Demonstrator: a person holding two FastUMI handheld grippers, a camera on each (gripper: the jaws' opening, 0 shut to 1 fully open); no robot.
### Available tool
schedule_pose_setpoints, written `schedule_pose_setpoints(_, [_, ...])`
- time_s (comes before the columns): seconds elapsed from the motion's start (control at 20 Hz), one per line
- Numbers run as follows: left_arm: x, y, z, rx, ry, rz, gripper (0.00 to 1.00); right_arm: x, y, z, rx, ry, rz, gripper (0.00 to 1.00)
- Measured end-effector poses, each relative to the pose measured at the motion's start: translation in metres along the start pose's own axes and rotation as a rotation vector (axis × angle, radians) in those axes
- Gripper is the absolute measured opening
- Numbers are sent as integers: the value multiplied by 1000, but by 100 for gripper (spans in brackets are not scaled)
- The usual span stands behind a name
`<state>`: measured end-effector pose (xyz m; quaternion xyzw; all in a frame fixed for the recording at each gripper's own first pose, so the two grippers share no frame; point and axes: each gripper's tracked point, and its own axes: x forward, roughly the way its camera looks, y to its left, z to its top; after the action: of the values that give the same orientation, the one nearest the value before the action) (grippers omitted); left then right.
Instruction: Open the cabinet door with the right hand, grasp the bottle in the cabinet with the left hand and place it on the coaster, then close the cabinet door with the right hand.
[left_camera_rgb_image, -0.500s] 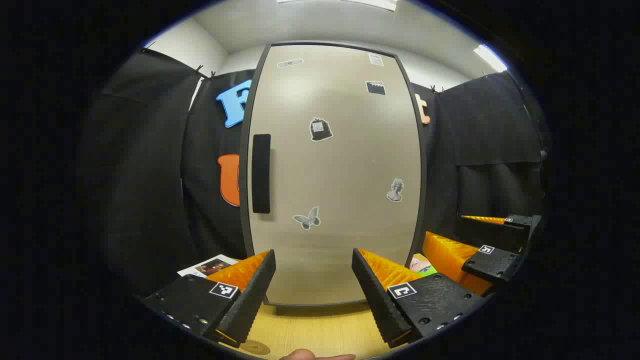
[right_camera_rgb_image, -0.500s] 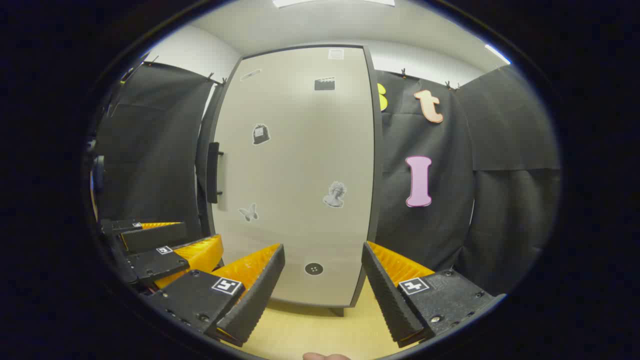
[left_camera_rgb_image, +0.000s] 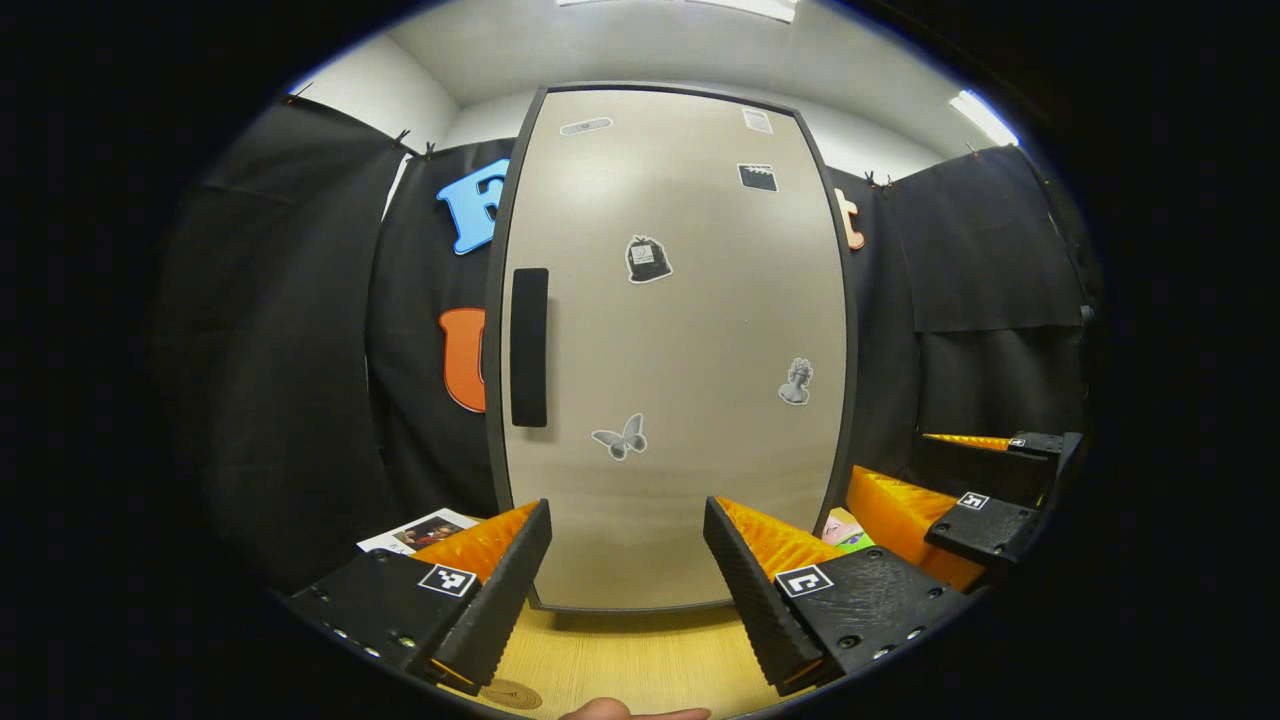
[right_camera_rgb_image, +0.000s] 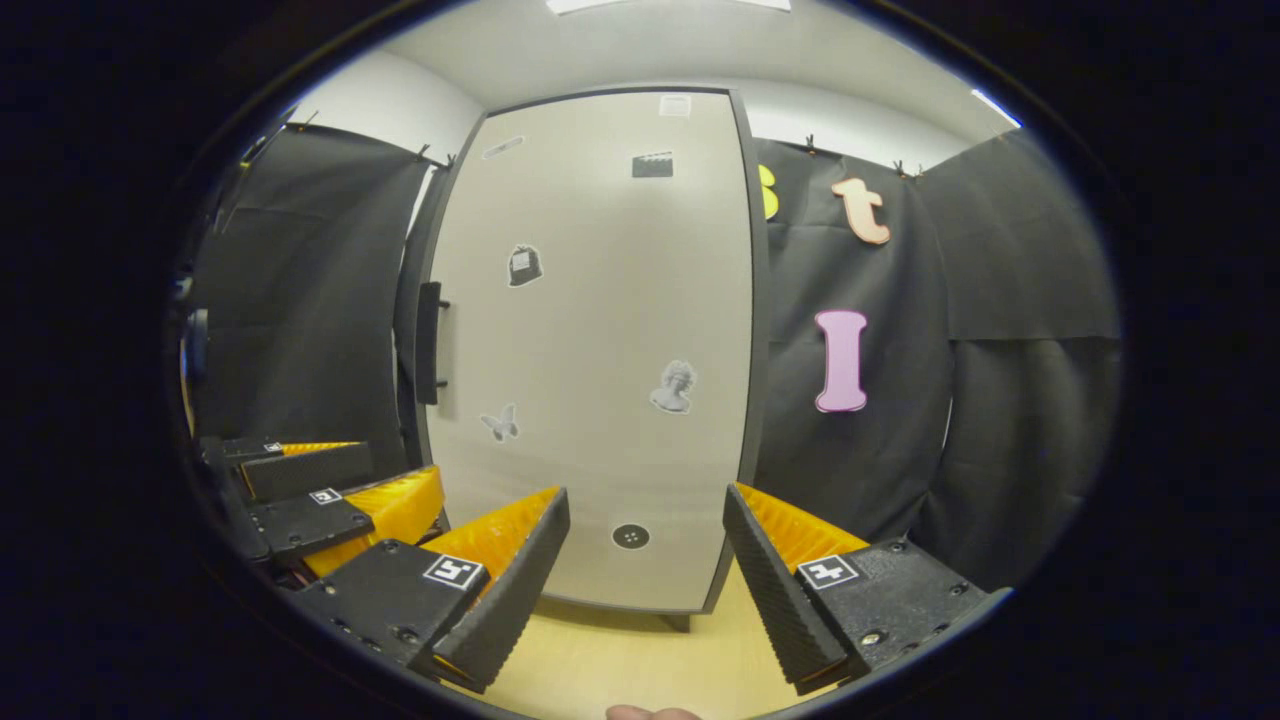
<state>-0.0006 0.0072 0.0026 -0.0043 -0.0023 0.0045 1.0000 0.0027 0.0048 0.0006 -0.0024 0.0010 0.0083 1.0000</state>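
I count one cabinet door, shut, with one handle at its left edge. Stickers on the door: seven across both views. Grippers: two. Below the door, one coaster on one table.
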Motion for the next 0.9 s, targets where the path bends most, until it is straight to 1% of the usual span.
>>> schedule_pose_setpoints(0.15, [1,0,0,-2,0,-5,93,2,2,7,-4,-21,17,99])
schedule_pose_setpoints(0.4, [-5,10,5,-9,6,-1,93,19,7,40,-21,-86,40,99])
schedule_pose_setpoints(0.5, [-14,22,12,-8,-7,16,93,31,20,51,-28,-110,71,99])
schedule_pose_setpoints(0.55, [-17,25,11,-13,-10,12,93,37,27,54,-37,-116,90,99])
schedule_pose_setpoints(0.65, [-25,23,2,-38,14,-27,93,50,45,63,-56,-133,133,100])
schedule_pose_setpoints(0.7, [-30,25,2,-42,12,-34,93,57,56,69,-64,-146,160,99])
schedule_pose_setpoints(0.8, [-40,37,13,-25,-12,-18,93,69,81,78,-85,-164,220,99])
schedule_pose_setpoints(0.9, [-48,52,18,0,-31,16,93,80,106,89,-104,-192,271,99])
